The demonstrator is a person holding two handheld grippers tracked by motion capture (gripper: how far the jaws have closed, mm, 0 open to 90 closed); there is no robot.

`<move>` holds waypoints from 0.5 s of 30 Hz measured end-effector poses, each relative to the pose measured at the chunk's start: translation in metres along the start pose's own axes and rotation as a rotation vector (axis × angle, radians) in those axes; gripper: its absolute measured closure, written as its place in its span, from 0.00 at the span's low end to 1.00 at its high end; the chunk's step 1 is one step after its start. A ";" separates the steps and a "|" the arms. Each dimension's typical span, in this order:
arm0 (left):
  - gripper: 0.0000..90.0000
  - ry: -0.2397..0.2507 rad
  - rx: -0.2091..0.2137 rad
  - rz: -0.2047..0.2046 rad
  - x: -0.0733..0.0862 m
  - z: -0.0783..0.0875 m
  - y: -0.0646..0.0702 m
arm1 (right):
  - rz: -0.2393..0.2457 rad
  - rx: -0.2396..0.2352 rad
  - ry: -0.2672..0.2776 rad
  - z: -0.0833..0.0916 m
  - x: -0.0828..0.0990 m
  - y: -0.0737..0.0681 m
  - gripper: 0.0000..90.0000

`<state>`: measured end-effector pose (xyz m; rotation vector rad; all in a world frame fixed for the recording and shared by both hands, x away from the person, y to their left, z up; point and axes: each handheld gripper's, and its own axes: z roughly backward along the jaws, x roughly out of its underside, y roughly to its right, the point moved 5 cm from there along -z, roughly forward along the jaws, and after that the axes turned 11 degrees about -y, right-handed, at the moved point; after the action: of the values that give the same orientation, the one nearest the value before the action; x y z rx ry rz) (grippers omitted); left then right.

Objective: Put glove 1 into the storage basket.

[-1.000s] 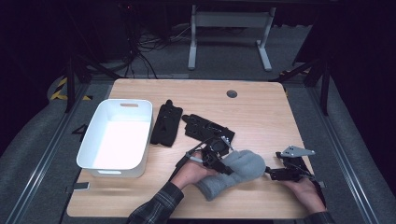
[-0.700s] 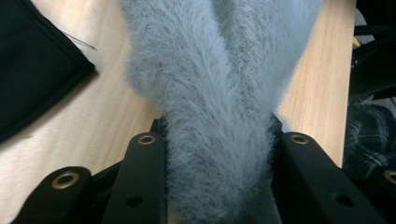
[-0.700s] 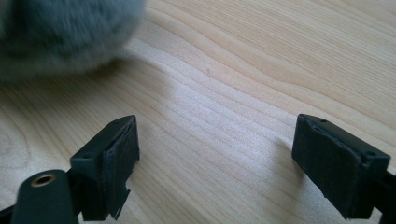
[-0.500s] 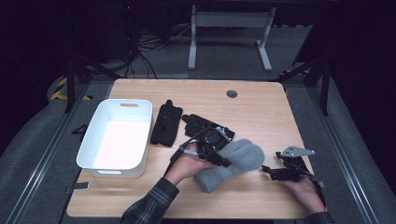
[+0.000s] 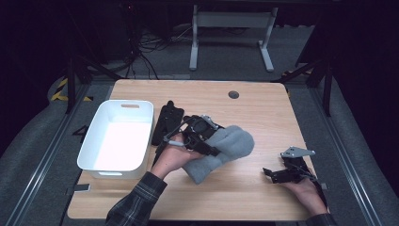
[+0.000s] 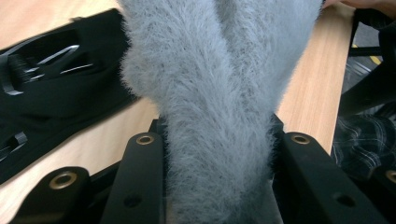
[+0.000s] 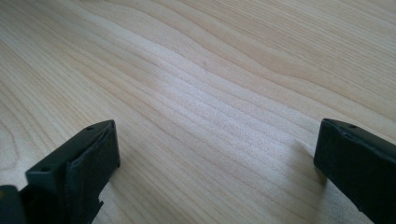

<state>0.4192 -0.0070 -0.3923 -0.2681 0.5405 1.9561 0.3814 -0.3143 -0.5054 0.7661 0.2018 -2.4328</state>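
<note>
the left gripper (image 5: 203, 136), held in the person's left hand (image 5: 173, 159) near the middle of the wooden table (image 5: 263, 113), is clamped on one fuzzy grey cloth (image 5: 221, 153); in the left gripper view the grey cloth (image 6: 219, 93) bulges up between the two black jaws, which press its sides and are kept apart by its bulk. in the high view the cloth trails from the gripper toward the person's side of the table, its lower end lying on the wood just beside the left hand. the right gripper (image 5: 275, 173), held in the right hand (image 5: 306, 190) near the table's right front corner, has its jaws spread wide with nothing between them; in the right gripper view they hang over bare wood (image 7: 210, 93). counted: two grippers, one grey cloth, one white bin (image 5: 118, 136) at the table's left, and two black items, one flat black piece (image 5: 167, 120) just beside the bin and another black item (image 6: 51, 79) lying on the table beside the cloth.
</note>
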 end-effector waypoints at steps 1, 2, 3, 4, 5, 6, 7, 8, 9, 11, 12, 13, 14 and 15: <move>0.73 -0.003 -0.009 -0.001 0.002 0.005 -0.002 | 0.002 0.001 0.000 0.000 0.000 0.000 0.01; 0.73 -0.001 -0.015 0.007 0.004 0.009 -0.004 | 0.002 0.000 -0.001 0.000 0.000 0.000 0.01; 0.73 0.004 -0.019 0.011 0.005 0.013 -0.006 | 0.002 0.000 -0.001 0.000 0.000 0.000 0.01; 0.73 0.010 -0.024 0.022 0.007 0.018 -0.008 | 0.002 0.000 -0.001 0.000 0.000 0.000 0.01; 0.73 0.016 -0.025 0.035 0.009 0.022 -0.010 | 0.002 0.000 -0.001 0.000 0.000 0.000 0.00; 0.73 0.022 -0.029 0.044 0.011 0.028 -0.012 | 0.002 0.000 -0.001 0.000 0.000 0.000 0.00; 0.73 0.025 -0.033 0.052 0.013 0.032 -0.015 | 0.002 0.000 -0.001 0.000 0.000 0.000 0.01; 0.73 0.033 -0.043 0.061 0.015 0.037 -0.017 | 0.002 0.000 -0.001 0.000 0.000 0.000 0.01; 0.73 0.036 -0.048 0.070 0.017 0.041 -0.019 | 0.002 0.000 0.000 0.000 0.000 0.000 0.01; 0.72 0.045 -0.057 0.085 0.022 0.050 -0.024 | 0.001 0.000 -0.001 0.000 0.000 0.000 0.01; 0.72 0.052 -0.063 0.095 0.025 0.055 -0.026 | 0.002 0.000 0.000 0.000 0.000 0.000 0.01; 0.72 0.055 -0.066 0.103 0.027 0.060 -0.028 | 0.001 0.000 0.000 0.000 0.000 0.000 0.01; 0.72 0.057 -0.070 0.108 0.029 0.063 -0.030 | 0.001 0.000 -0.001 0.000 0.000 0.000 0.01; 0.72 0.060 -0.077 0.115 0.032 0.067 -0.032 | 0.002 0.000 -0.001 0.000 0.000 0.000 0.01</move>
<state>0.4372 0.0624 -0.3550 -0.3523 0.5304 2.0891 0.3814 -0.3143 -0.5055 0.7652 0.2008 -2.4316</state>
